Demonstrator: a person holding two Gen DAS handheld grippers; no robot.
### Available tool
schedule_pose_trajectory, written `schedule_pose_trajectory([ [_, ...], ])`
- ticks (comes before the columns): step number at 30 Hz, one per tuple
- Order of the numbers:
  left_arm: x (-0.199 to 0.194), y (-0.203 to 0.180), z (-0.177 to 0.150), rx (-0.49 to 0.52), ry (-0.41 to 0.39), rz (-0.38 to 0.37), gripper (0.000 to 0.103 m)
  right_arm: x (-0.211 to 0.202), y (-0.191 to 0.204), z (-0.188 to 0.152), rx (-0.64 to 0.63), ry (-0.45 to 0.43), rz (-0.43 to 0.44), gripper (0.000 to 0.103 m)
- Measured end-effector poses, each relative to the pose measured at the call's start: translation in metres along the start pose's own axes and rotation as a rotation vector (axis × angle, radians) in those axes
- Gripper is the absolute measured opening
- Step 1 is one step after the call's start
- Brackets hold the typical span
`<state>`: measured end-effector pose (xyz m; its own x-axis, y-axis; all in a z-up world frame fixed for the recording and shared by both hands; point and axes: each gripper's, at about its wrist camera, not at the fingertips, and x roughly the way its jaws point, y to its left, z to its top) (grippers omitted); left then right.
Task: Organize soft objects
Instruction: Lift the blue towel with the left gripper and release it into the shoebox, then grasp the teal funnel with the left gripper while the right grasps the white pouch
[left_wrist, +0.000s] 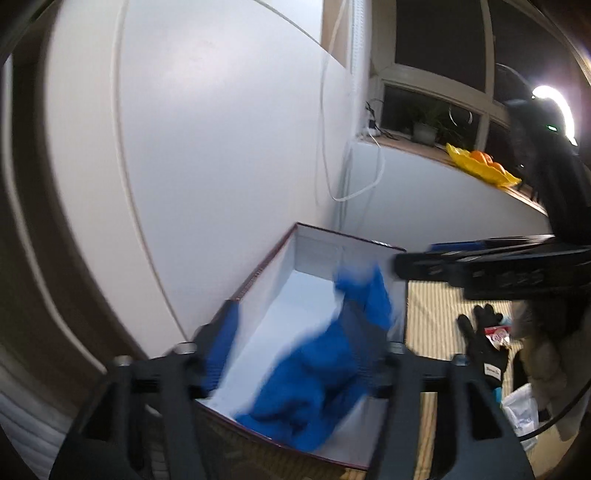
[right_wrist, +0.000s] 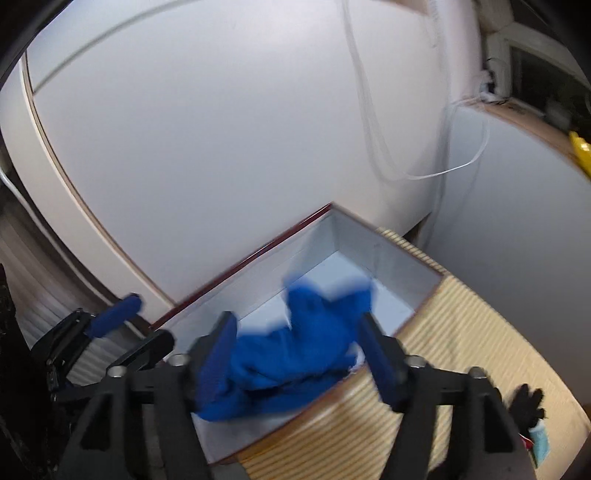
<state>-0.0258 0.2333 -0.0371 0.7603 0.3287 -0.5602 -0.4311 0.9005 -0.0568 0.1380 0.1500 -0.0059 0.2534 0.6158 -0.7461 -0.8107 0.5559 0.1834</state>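
While both views are pretty smeared, you can still make out the basics. Far left, the left gripper (left_wrist: 295, 354) hangs over the open white-lined cardboard box with a dark red rim (left_wrist: 258, 273), and its blue-padded fingers (left_wrist: 221, 347) sit well apart with nothing pinched. Between and just below them, the crumpled bright blue soft cloth (left_wrist: 314, 373) lies loose inside the box, heaped toward its near right side. Can't tell if a pad is brushing the fabric. Moving right, the right gripper (right_wrist: 299, 358) is spread wide too, not clamping anything, with the same cloth bunched between its pads at the box's near end. Further right, a black knit glove (left_wrist: 484, 347) lies on the striped beige mat (right_wrist: 461, 332) beside the box.
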Motion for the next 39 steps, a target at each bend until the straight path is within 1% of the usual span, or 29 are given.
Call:
schedule_pose_trajectory([
  [4, -0.014, 0.002, -0.001, -0.013, -0.014, -0.019, 0.062, -0.035, -0.020, -0.009, 0.048, -0.045, -0.004, 0.066],
  [6, -0.017, 0.001, 0.000, -0.013, -0.026, -0.032, 0.062, -0.060, -0.031, -0.023, 0.055, -0.070, -0.025, 0.066],
  [10, -0.026, -0.015, -0.004, -0.006, -0.031, -0.093, 0.062, -0.103, -0.051, -0.055, 0.081, -0.101, -0.071, 0.066],
  [13, -0.030, -0.033, -0.009, 0.018, -0.024, -0.147, 0.062, -0.132, -0.069, -0.082, 0.114, -0.120, -0.118, 0.066],
  [16, -0.033, -0.055, -0.016, 0.051, -0.007, -0.205, 0.062, -0.159, -0.083, -0.112, 0.148, -0.135, -0.186, 0.066],
  [17, -0.032, -0.062, -0.019, 0.064, 0.002, -0.224, 0.062, -0.170, -0.090, -0.127, 0.166, -0.138, -0.202, 0.066],
  [19, -0.031, -0.076, -0.023, 0.090, 0.021, -0.255, 0.062, -0.180, -0.099, -0.148, 0.201, -0.134, -0.228, 0.066],
  [21, -0.028, -0.090, -0.028, 0.116, 0.043, -0.280, 0.062, -0.189, -0.108, -0.176, 0.240, -0.120, -0.251, 0.066],
  [26, -0.017, -0.126, -0.046, 0.190, 0.113, -0.344, 0.062, -0.204, -0.129, -0.236, 0.341, -0.080, -0.322, 0.066],
  [31, -0.003, -0.161, -0.064, 0.270, 0.184, -0.383, 0.062, -0.206, -0.133, -0.276, 0.388, -0.039, -0.372, 0.066],
  [35, 0.008, -0.180, -0.077, 0.316, 0.229, -0.397, 0.062, -0.197, -0.131, -0.305, 0.451, -0.012, -0.327, 0.066],
  [39, 0.017, -0.191, -0.086, 0.340, 0.257, -0.403, 0.062, -0.178, -0.130, -0.320, 0.481, 0.028, -0.293, 0.066],
])
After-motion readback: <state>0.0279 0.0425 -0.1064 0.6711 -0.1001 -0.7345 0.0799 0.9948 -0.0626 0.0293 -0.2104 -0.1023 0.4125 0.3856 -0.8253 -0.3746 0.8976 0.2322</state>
